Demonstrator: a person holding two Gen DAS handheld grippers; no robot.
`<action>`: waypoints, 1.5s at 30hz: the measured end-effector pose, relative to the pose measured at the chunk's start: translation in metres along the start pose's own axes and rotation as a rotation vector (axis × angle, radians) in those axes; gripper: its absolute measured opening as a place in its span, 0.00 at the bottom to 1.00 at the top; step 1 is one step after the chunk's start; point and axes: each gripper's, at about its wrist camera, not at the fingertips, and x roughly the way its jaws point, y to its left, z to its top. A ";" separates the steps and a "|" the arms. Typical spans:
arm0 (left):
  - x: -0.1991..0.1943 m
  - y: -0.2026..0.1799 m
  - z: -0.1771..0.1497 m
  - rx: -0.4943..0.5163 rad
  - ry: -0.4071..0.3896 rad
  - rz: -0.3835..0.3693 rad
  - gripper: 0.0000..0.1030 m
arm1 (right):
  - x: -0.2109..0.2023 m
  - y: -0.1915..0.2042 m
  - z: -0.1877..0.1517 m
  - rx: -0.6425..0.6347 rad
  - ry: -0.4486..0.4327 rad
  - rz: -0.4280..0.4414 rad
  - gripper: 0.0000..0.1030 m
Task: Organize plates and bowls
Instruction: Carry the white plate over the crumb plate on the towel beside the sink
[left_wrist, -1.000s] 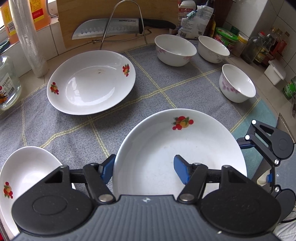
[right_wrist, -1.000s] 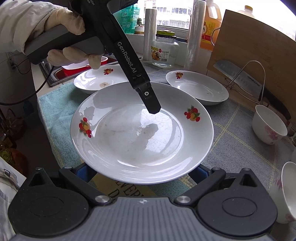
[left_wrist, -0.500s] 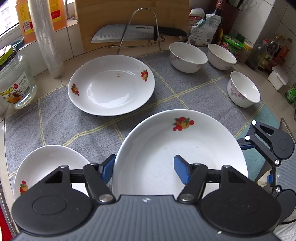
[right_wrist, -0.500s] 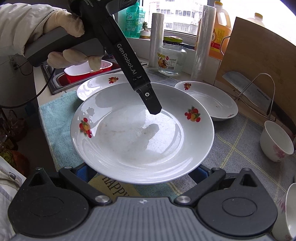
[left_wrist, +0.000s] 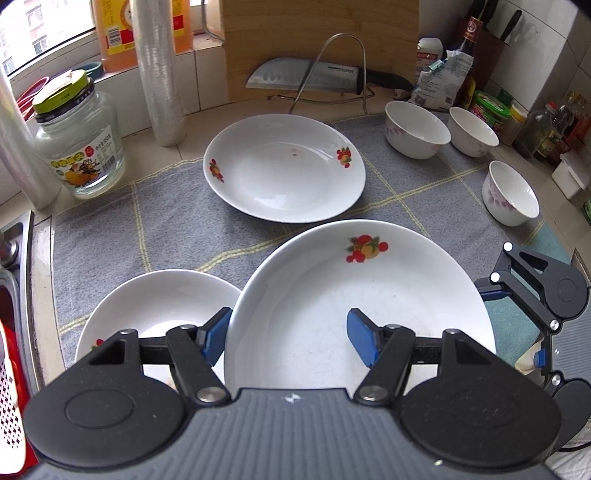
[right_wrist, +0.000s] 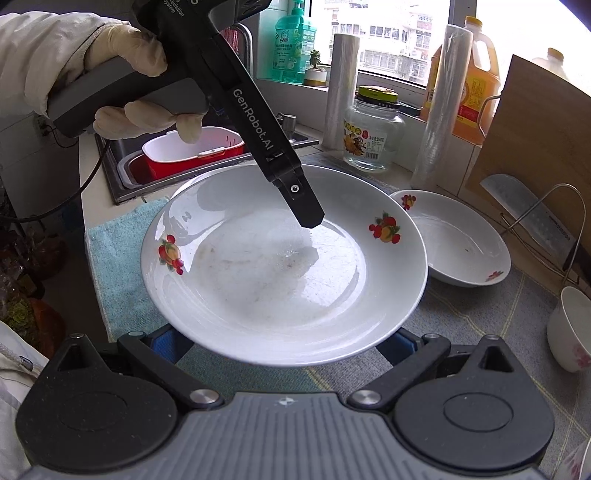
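Note:
A white plate with fruit prints (left_wrist: 354, 306) is held between both grippers above the grey cloth. My left gripper (left_wrist: 288, 341) straddles its near rim, one blue finger outside and one inside. My right gripper (right_wrist: 284, 345) has its blue fingers under the opposite rim of the plate (right_wrist: 280, 266); whether it pinches is hidden. A second plate (left_wrist: 284, 170) lies further back. A third plate (left_wrist: 155, 314) lies at the lower left, partly under the held one. Three white bowls (left_wrist: 417, 129) (left_wrist: 472, 136) (left_wrist: 511, 194) stand at the right.
A glass jar (left_wrist: 77, 144), plastic rolls (left_wrist: 159, 70) and an oil bottle stand at the back left. A knife (left_wrist: 317, 79) rests on a wire rack against a cutting board. A sink with a red basket (right_wrist: 192, 151) is at the left. Bottles crowd the right corner.
The held plate has moved left with both grippers and now overlaps the lower-left plate. The jar and sink have come into the left wrist view.

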 end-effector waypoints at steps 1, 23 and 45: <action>-0.002 0.004 -0.001 -0.006 -0.001 0.004 0.64 | 0.003 0.001 0.003 -0.005 -0.001 0.004 1.00; -0.011 0.089 -0.032 -0.120 0.015 0.061 0.64 | 0.072 0.020 0.054 -0.064 0.018 0.114 1.00; 0.010 0.113 -0.031 -0.121 0.075 0.043 0.64 | 0.098 0.018 0.065 -0.028 0.070 0.137 1.00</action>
